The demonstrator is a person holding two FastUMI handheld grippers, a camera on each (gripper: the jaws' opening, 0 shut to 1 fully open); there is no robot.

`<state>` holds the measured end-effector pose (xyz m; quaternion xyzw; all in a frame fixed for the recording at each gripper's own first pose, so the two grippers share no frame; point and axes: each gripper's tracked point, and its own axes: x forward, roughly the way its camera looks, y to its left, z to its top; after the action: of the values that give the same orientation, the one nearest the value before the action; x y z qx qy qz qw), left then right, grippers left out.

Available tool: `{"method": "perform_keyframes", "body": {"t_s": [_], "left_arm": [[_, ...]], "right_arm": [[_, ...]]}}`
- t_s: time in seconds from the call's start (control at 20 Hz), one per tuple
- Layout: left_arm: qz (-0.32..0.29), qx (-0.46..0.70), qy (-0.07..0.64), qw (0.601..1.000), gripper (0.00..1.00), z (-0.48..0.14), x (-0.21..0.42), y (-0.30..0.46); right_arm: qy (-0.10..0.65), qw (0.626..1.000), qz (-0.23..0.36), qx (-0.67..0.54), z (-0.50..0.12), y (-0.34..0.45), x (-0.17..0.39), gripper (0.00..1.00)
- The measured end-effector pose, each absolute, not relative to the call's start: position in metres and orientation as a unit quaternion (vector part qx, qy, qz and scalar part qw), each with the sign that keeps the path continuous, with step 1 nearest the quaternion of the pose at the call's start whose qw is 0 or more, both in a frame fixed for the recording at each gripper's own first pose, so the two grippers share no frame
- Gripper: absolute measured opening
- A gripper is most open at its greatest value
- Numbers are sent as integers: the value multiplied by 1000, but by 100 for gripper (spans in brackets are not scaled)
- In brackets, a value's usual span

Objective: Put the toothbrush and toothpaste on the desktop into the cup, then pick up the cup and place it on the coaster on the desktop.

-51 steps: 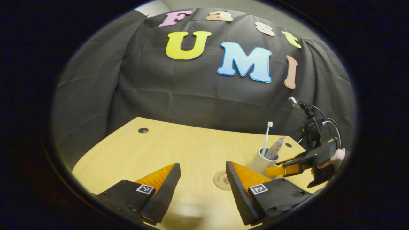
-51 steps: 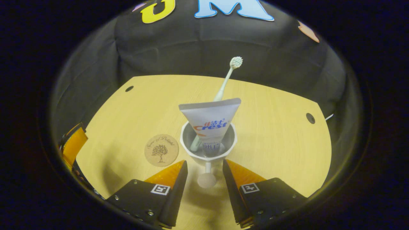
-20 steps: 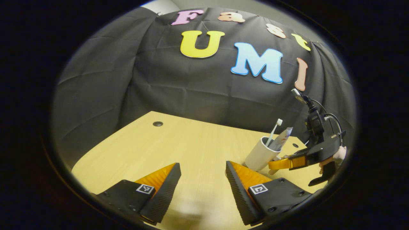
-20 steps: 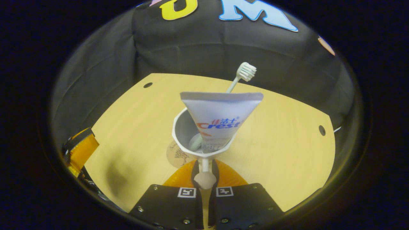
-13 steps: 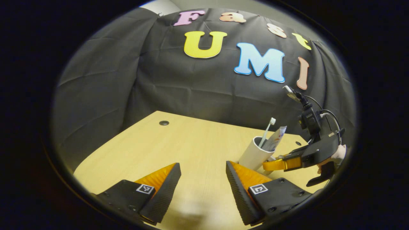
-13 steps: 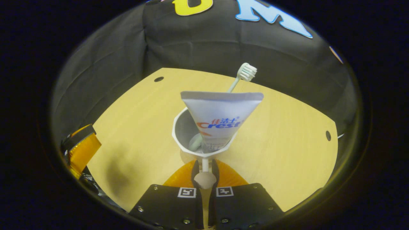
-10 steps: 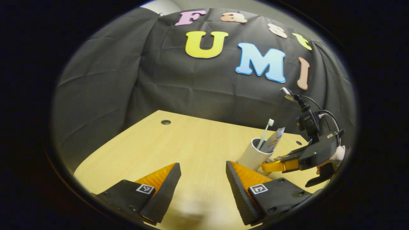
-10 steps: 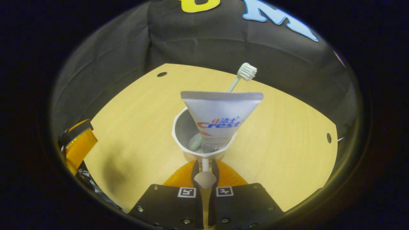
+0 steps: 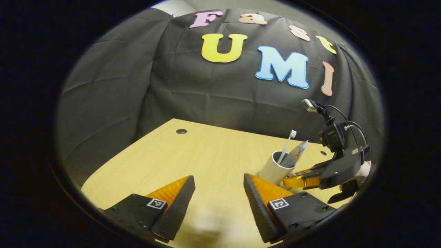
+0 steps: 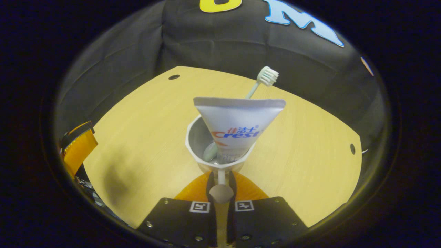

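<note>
A white cup (image 10: 201, 139) holds a white toothpaste tube (image 10: 237, 125) and a pale toothbrush (image 10: 264, 77), bristles up. My right gripper (image 10: 220, 179) is shut on the cup's small handle (image 10: 220, 191), one finger pressing each side. In the left gripper view the cup (image 9: 274, 168) leans slightly left, with the toothbrush (image 9: 288, 143) and the toothpaste (image 9: 297, 154) sticking out; its base is hidden behind my own right finger. The right gripper (image 9: 297, 181) grips it from the right. My left gripper (image 9: 218, 182) is open over the desk with nothing between its fingers. The coaster is hidden.
The wooden desk (image 9: 193, 155) has round cable holes (image 9: 181, 131) near its back corners (image 10: 174, 77). One finger of the left gripper (image 10: 77, 148) stands at the desk's left edge. A hand (image 9: 362, 169) holds the right gripper. The black cloth wall closes the back.
The right gripper closed on the cup's handle and carried the cup left, over the spot where the coaster lay; the coaster is now covered. The left gripper stayed open and barely moved.
</note>
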<state>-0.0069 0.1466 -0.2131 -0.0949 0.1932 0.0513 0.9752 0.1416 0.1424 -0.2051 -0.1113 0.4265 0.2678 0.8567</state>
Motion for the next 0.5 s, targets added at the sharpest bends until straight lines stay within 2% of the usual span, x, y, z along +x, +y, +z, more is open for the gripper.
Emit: {"method": "perform_keyframes", "body": {"t_s": [0.1, 0.3, 0.5], "left_arm": [[47, -92, 193, 976, 92, -213, -7, 146], [36, -83, 191, 977, 92, -210, -5, 145], [25, -73, 190, 979, 92, -199, -2, 130]], "right_arm": [[426, 859, 265, -105, -203, 143, 140, 22], [414, 866, 266, -83, -192, 142, 137, 27], [399, 874, 269, -68, -174, 128, 124, 27]]}}
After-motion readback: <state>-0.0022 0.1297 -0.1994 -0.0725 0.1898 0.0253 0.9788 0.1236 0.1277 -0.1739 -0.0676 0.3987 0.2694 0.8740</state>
